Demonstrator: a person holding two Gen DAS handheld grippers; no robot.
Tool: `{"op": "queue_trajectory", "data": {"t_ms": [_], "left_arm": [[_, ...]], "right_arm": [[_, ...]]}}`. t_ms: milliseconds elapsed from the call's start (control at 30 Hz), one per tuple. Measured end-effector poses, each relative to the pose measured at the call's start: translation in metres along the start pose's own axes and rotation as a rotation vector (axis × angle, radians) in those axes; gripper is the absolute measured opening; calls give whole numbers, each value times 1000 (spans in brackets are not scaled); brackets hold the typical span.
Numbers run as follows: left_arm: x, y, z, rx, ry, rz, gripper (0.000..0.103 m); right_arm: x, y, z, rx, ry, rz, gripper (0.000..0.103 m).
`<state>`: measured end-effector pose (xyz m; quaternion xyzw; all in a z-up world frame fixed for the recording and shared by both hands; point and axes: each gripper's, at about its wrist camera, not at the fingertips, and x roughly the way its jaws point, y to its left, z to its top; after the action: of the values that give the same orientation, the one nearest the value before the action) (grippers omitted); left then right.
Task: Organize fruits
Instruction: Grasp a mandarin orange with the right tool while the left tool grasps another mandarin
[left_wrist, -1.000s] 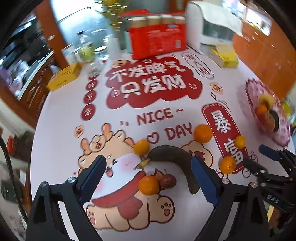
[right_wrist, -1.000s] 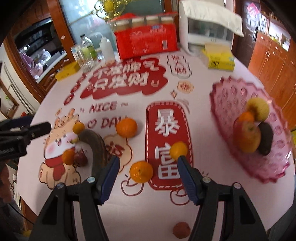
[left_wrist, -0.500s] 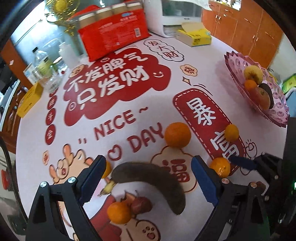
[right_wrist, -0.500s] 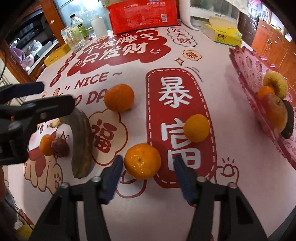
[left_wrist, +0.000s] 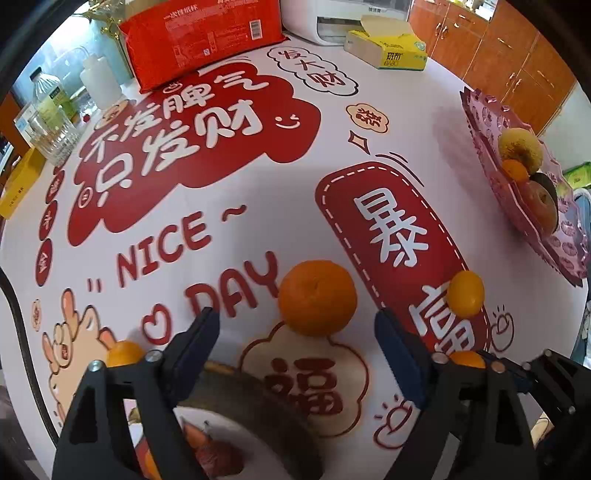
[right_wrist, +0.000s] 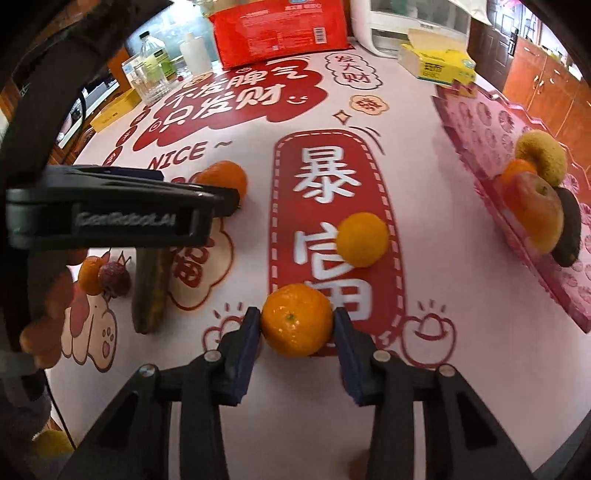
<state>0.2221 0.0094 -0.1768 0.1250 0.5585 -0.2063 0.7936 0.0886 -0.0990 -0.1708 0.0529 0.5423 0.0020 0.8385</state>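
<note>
- A mandarin sits on the surface between the right gripper's fingers, which are closing and look to be touching its sides.
- The left gripper is closing around a larger orange, not yet touching.
- Pick-up step; next, I judge, lift and carry to the pink fruit tray.

Left gripper points down at the desk, jaws closing with nothing pressed between them. A large mandarin sits just ahead of the blue pads. A dark overripe banana lies under the jaws. A smaller orange fruit sits to the right. The pink fruit tray at far right holds several fruits.
</note>
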Motion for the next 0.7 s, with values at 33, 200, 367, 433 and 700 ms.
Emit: {"op": "queue_trajectory", "data": {"t_ms": [33,200,367,433,700], "left_arm": [[3,-2,1,-1,6,-3,74],[17,-10,6,-3,36,-18,54],[21,-14,7,-5,27,12,43],[20,-13,6,-16,31,4,43],[-10,-17,-7,-22,3,13,42]], "right_arm": [[-1,-3,0,5,-1,-1,40],[-10,-17,2,25,-19,-5,40],[-16,-27,2,47,-33,-2,40],[-19,-30,2,51,-36,-2,40],[-34,-30,1,32,-65,13,40]]}}
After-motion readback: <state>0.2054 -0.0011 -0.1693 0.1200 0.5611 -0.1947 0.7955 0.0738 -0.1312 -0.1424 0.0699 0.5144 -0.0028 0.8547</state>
